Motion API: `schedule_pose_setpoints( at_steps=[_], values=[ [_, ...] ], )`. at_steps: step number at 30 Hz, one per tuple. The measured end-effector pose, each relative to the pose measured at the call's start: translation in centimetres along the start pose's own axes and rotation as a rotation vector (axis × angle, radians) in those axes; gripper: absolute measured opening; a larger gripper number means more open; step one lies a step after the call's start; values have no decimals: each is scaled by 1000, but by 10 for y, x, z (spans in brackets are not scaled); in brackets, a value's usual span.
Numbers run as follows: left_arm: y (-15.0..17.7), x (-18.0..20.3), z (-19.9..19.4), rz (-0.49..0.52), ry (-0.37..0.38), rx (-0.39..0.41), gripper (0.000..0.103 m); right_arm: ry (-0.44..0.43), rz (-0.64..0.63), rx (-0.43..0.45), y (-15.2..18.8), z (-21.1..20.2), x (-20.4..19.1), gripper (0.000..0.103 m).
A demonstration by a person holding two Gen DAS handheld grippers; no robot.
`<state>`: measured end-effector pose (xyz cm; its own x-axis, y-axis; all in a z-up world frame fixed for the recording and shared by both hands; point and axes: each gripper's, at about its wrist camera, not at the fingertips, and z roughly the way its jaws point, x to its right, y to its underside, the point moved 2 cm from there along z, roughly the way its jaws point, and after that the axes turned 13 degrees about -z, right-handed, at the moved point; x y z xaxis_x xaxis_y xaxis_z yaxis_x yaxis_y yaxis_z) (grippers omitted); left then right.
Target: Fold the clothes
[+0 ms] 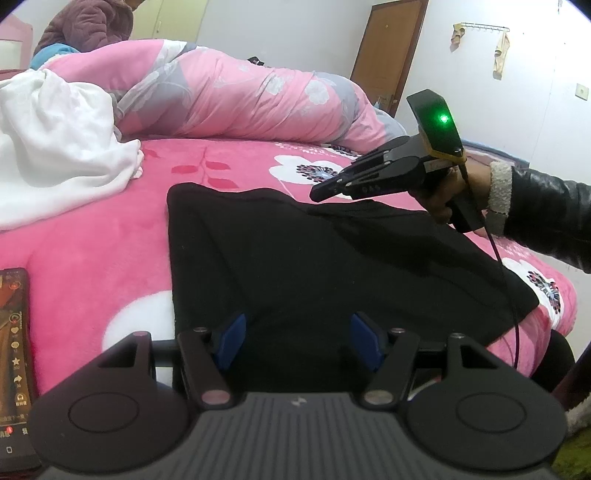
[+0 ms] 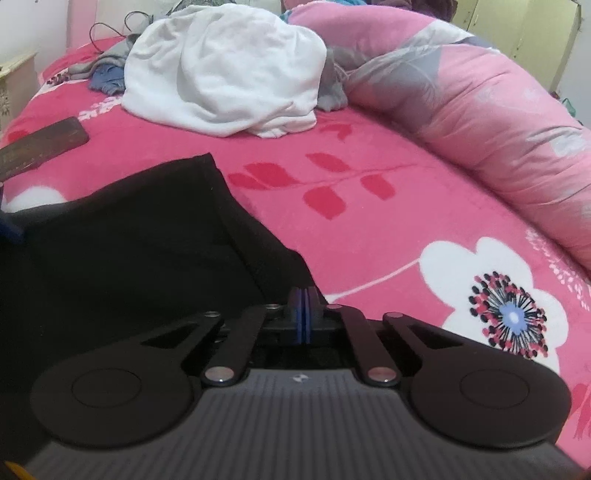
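Note:
A black garment [image 1: 314,266] lies spread flat on the pink flowered bedspread [image 1: 92,251], partly folded with a diagonal crease. My left gripper [image 1: 300,328] is open just above its near edge, blue pads wide apart with only cloth below them. My right gripper [image 1: 321,192], held by a hand in a black sleeve [image 1: 546,218], hovers at the garment's far edge. In the right wrist view the right gripper [image 2: 304,295] is shut, pads pressed together at the corner of the black garment [image 2: 129,240]; no cloth shows between them.
A crumpled white garment [image 1: 55,147] lies at the back left, with more clothes behind it [image 2: 107,77]. A rolled pink quilt [image 1: 240,99] runs along the far side. A phone [image 1: 14,350] lies left of the garment. A person [image 1: 88,26] sits at the far corner.

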<state>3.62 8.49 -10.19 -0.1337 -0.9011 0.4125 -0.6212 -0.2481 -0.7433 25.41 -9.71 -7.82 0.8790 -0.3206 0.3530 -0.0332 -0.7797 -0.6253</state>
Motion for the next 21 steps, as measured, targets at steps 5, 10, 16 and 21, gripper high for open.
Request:
schedule_pose_setpoints(
  at_steps=[5,10,16,21],
  values=[
    [1,0,0,-1,2,-4,65,-44,41,-1,0,7,2,5],
    [1,0,0,-3,2,-5,65,-86,74,-13,1,20,1,31],
    [1,0,-1,0,4,-2,65,-60,57,3,-2,19,-6,2],
    [1,0,0,3,6,1,65,4,32,43,-10,5,-4,0]
  ],
)
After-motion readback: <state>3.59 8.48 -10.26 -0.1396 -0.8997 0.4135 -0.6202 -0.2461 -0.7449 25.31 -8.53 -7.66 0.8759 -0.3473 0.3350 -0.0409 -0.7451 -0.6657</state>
